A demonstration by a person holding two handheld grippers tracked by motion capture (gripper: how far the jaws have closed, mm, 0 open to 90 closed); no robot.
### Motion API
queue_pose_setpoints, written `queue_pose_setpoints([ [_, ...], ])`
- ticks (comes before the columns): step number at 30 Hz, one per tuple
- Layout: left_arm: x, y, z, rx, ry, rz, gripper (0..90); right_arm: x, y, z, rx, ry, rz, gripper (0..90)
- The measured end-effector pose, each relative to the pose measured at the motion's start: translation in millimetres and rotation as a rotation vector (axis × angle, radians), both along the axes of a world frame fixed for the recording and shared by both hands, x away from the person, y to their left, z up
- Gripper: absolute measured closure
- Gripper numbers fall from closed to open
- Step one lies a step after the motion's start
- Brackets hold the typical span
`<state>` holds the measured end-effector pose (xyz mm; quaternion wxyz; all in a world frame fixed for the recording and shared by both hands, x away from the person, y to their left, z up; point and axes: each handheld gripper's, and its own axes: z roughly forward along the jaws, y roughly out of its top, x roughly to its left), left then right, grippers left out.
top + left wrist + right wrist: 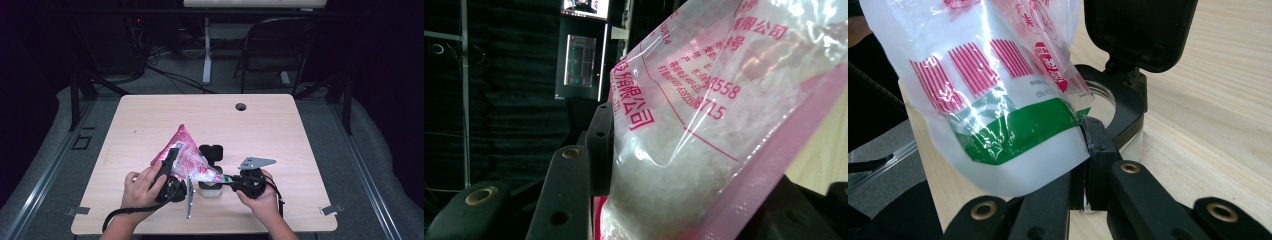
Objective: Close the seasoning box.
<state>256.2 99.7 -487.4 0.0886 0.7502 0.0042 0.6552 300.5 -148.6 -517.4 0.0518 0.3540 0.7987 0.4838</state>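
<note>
Pink and clear plastic bag (184, 156) of white grains held up over the near middle of the wooden table (150, 120), tilted, one corner pointing up and away, the other end dipping toward the right. Left gripper (172, 159) clamps the bag body: in the left gripper view the bag (704, 130) sits between its two black jaws, jaws set mid-wide, pads pressed against the plastic. White grains show through the clear film, pink print and a pink side band on it.

Right gripper (231, 178) pinches the bag's low corner. In the right gripper view its jaws stand nearly together with the thin edge of the bag (998, 100) caught between them, the part with a green band and pink stripes. Left hand (142, 187) and right hand (260, 195) both at the near table edge, grippers close together, bag stretched between.

Jar (210, 189) with a clear body and black collar stands on the table right under the bag's low corner, between the two grippers. Its black flip lid (211, 151) is open and stands upright at the far side. In the right gripper view the jar's round mouth (1108, 100) lies just behind the pinched corner, with the lid (1138, 30) above it. Whether the corner touches the rim, cannot tell.

Folding chair (275, 45) stands on the floor well beyond the table.
</note>
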Motion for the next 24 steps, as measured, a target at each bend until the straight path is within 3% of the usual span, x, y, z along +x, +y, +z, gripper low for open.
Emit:
queue_pose_setpoints([
  [24,-0.4,-0.4,0.4,-0.002,-0.01,-0.011,60.9,-0.3,-0.1,-0.2,-0.001,0.0,-0.002,89.2],
])
